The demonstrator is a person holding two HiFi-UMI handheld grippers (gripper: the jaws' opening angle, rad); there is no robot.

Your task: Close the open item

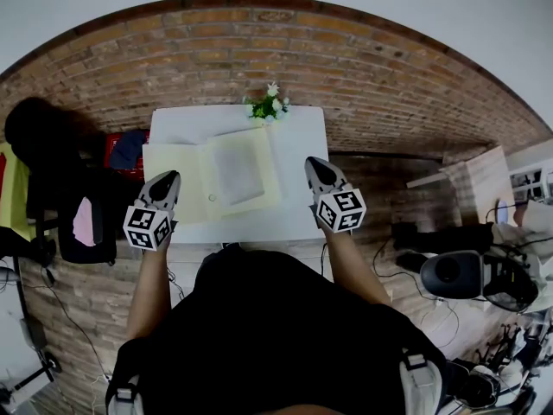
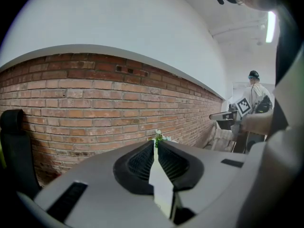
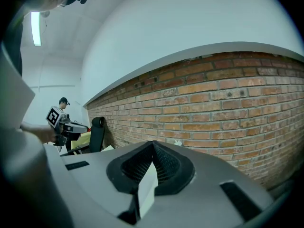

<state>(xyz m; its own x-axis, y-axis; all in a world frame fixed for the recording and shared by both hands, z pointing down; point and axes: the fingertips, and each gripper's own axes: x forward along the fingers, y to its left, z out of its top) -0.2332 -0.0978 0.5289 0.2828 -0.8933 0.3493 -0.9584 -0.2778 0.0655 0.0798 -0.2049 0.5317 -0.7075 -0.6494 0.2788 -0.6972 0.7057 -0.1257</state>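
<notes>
Folder, just one, lies spread open on the table, before one small plant. Two tools flank it above the near edge: left tongs and right tongs, both pinched shut and empty, likely placed either side so either can flip a leaf over.

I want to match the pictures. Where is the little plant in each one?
Head view: plant top middle, by the brick wall.
Left gripper view: plant just above the jaw tips.
Right gripper view: plant maybe, a pale speck right of the tips.
Shared landmark: brick wall.
</notes>
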